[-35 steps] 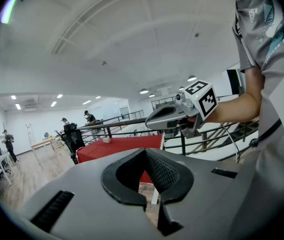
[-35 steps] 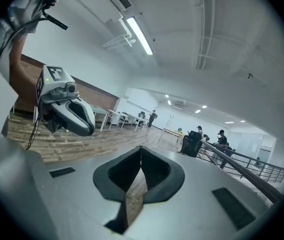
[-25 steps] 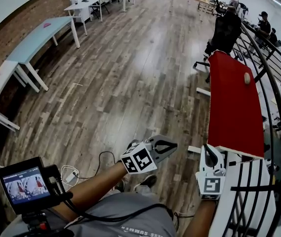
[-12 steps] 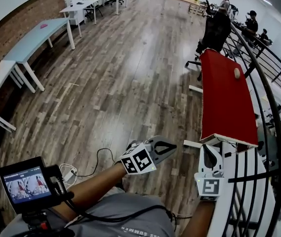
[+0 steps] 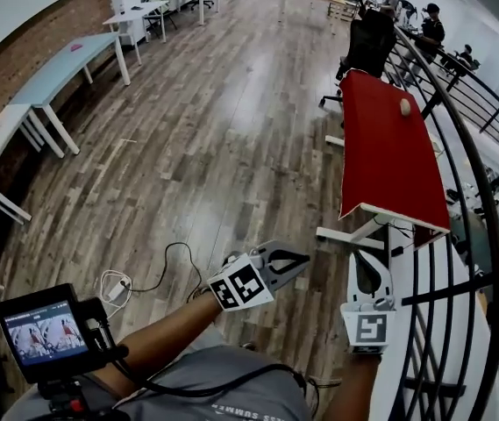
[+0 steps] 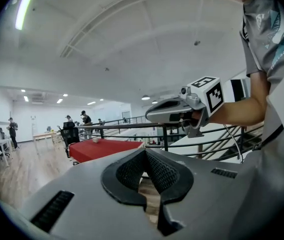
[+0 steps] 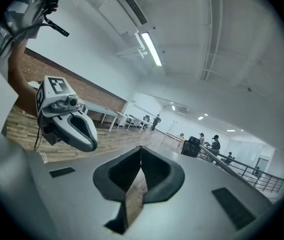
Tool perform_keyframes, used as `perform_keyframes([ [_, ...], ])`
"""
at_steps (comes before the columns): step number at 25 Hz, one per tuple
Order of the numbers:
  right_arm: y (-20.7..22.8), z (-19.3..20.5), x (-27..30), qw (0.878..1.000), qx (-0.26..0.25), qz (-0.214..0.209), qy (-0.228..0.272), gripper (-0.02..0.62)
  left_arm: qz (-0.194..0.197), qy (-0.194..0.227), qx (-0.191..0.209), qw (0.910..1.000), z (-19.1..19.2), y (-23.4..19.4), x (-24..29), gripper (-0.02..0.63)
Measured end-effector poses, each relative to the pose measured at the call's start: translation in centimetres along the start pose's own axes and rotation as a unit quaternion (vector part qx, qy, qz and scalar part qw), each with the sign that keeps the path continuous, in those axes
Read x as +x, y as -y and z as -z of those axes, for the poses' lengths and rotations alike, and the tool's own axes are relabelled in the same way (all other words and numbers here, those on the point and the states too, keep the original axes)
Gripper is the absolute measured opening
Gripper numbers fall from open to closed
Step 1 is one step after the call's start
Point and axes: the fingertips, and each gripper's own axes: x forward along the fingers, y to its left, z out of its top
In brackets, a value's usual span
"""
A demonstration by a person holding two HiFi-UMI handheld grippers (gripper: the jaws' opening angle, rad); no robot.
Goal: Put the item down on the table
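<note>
Red table at upper right, small pale ball near its far end, wood floor around, cable lower left.

The tabletop is a long rectangle covered in red, standing on white legs beside a black railing, well ahead of the person. A small, pale, rounded item lies on the red surface towards its far end, near the railing-side edge. It is too small to tell what it is.
</note>
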Motion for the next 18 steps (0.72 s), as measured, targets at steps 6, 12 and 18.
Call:
perform_keyframes([
  [6, -1.0, 1.8, 0.7, 1.0, 0.018, -0.004, -0.01, 0.003, 0.007, -0.034, -0.009, 0.9994, 3.4, 1.8, -1.0, -0.005],
  [12, -2.4, 0.2, -5.8, 0.999, 0.039, -0.025, 0.019, 0.004, -0.04, -0.043, -0.006, 0.9983, 0.0, 7.3, -3.8, -0.005],
  [18, -6.9, -1.6, -6.1, 0.999, 0.005, -0.041, 0.02, 0.004, -0.056, -0.035, -0.011, 0.9977, 0.7, 8.0, -8.5, -0.005],
])
